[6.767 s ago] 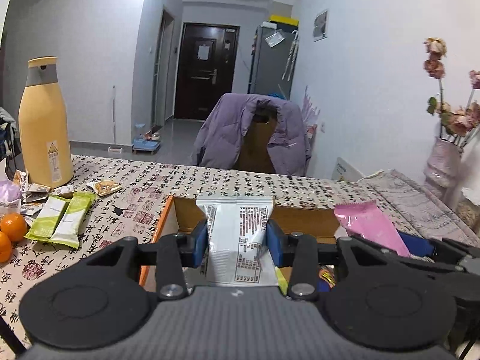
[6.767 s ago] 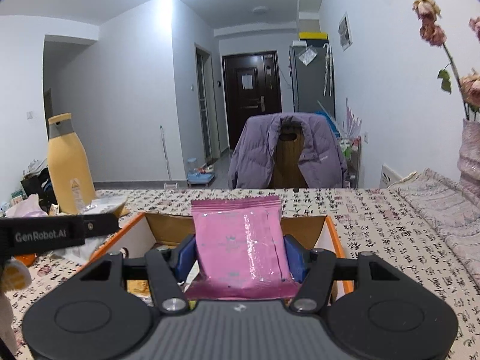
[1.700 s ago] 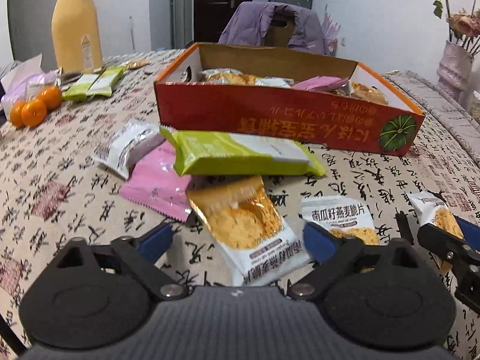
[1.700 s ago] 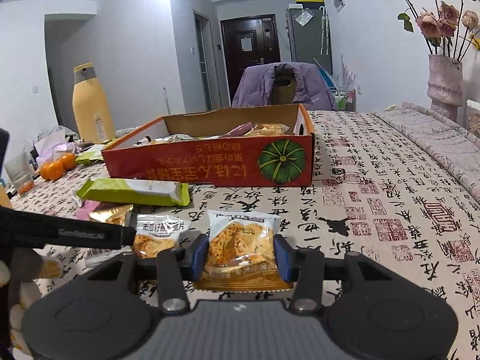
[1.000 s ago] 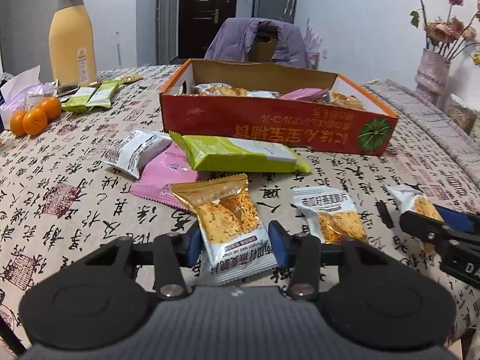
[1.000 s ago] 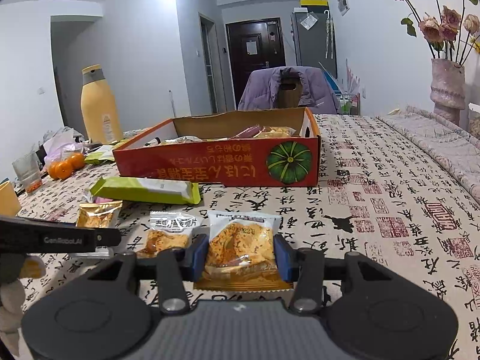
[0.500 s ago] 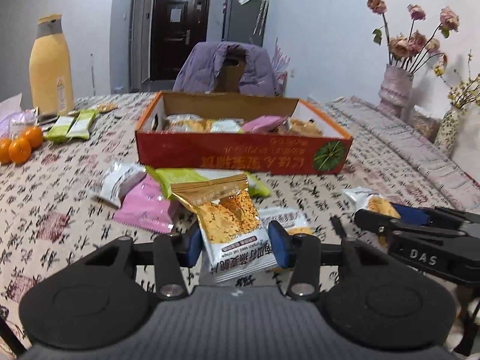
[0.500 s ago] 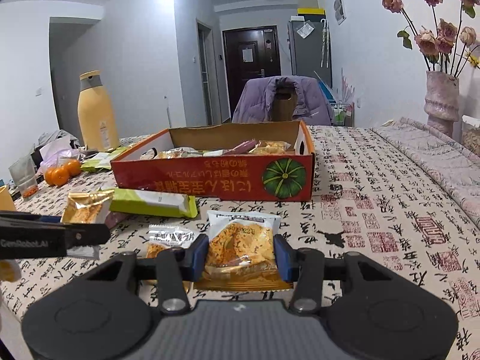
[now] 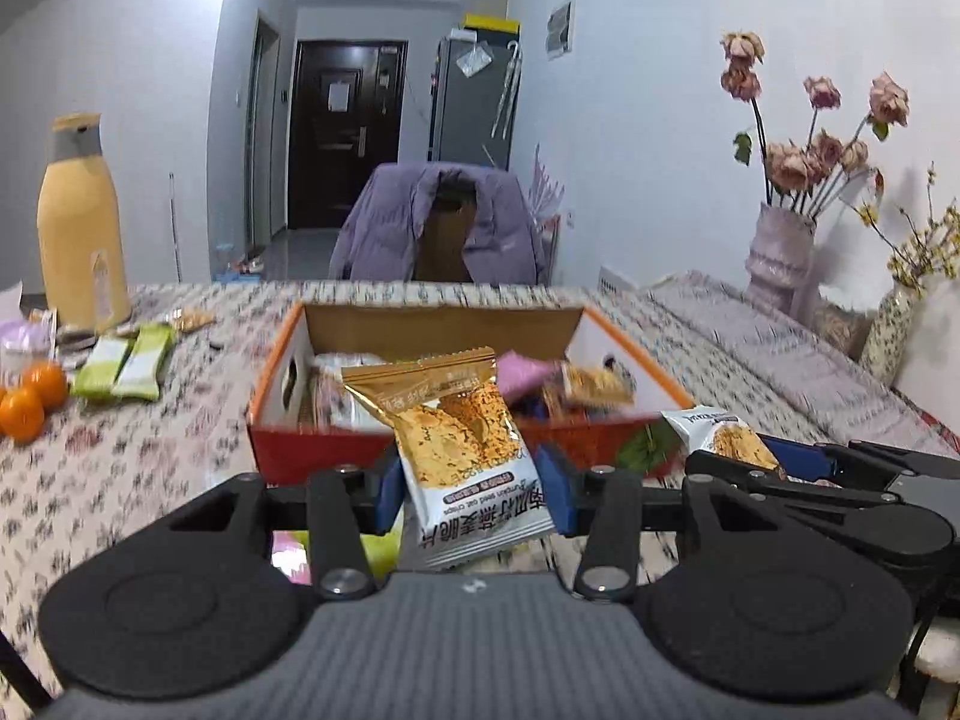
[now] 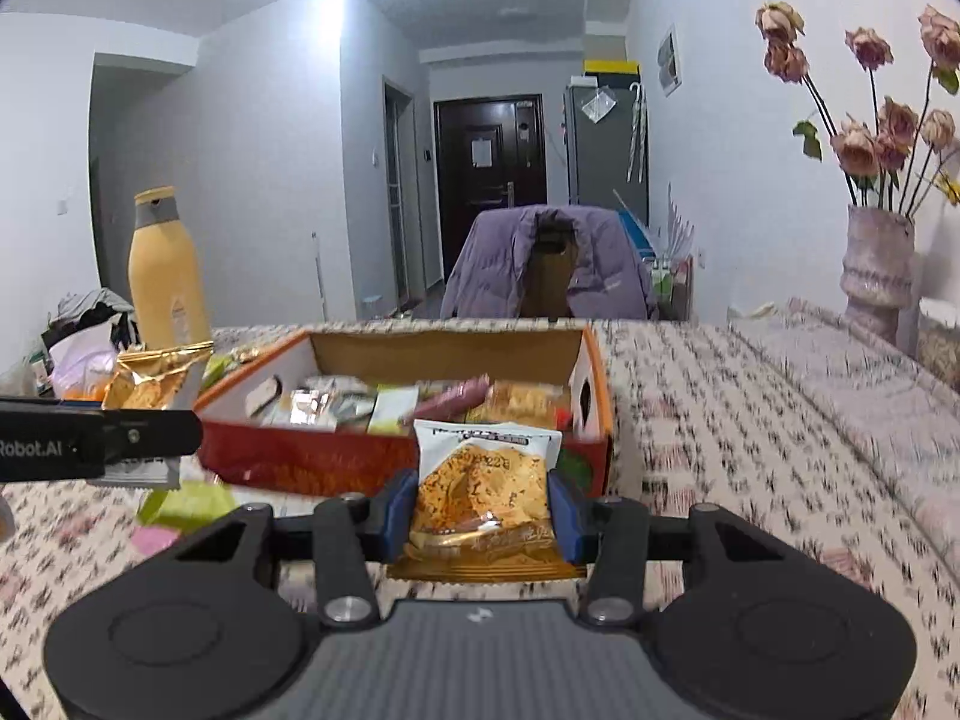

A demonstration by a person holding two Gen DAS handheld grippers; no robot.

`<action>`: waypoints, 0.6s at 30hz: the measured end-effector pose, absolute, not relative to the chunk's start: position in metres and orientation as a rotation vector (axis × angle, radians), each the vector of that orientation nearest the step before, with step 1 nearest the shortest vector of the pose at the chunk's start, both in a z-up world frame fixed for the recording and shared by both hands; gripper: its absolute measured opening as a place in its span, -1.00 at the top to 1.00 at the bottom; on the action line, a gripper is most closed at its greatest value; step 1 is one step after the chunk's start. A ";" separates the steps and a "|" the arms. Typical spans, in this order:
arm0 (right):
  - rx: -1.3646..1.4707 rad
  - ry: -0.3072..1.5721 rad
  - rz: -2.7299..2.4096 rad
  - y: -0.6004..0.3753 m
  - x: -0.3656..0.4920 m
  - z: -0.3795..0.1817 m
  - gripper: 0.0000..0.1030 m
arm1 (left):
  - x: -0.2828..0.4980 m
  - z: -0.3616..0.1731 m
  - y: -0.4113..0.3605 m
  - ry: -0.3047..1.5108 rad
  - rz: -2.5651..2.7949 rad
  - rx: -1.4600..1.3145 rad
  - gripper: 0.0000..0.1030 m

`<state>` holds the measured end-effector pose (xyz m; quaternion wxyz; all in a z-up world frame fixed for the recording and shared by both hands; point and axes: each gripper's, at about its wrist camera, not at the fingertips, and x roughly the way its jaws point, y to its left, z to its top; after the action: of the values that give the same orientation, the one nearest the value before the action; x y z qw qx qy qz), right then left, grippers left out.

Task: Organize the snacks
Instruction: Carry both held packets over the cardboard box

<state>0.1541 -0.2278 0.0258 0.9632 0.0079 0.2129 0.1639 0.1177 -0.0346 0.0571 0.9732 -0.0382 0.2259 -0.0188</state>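
Note:
My left gripper (image 9: 471,495) is shut on a gold-and-white cracker packet (image 9: 462,438), held in the air just short of the red-and-orange cardboard box (image 9: 318,450). My right gripper (image 10: 480,510) is shut on a white-topped cracker packet (image 10: 483,489), also lifted in front of the box (image 10: 312,471). The box holds several snack packets. In the left wrist view the right gripper (image 9: 798,462) shows at the right with its packet (image 9: 726,435). In the right wrist view the left gripper's arm (image 10: 96,441) crosses the left edge with its gold packet (image 10: 150,375).
A tall yellow bottle (image 9: 81,222), oranges (image 9: 33,399) and green snack bars (image 9: 123,366) stand on the patterned tablecloth at the left. Green (image 10: 186,504) and pink (image 10: 153,537) packets lie below. A chair with a purple jacket (image 9: 441,222) stands behind the table, a flower vase (image 9: 780,258) at the right.
Both grippers rose from the table with their packets and moved toward the box. The box's inside now shows from above, and the loose packets on the cloth have dropped below the view.

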 end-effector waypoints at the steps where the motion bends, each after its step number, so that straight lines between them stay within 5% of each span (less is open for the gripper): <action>1: 0.015 0.427 0.331 -0.226 0.160 0.029 0.11 | 0.123 0.060 -0.034 0.450 -0.034 -0.077 0.09; 18: -0.027 0.415 0.344 -0.182 0.270 0.062 0.11 | 0.229 0.080 -0.001 0.399 0.033 -0.150 0.09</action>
<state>0.2698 -0.1822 0.0623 0.9639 -0.0134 0.2048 0.1699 0.2288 -0.0010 0.0796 0.9772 -0.0743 0.1981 0.0164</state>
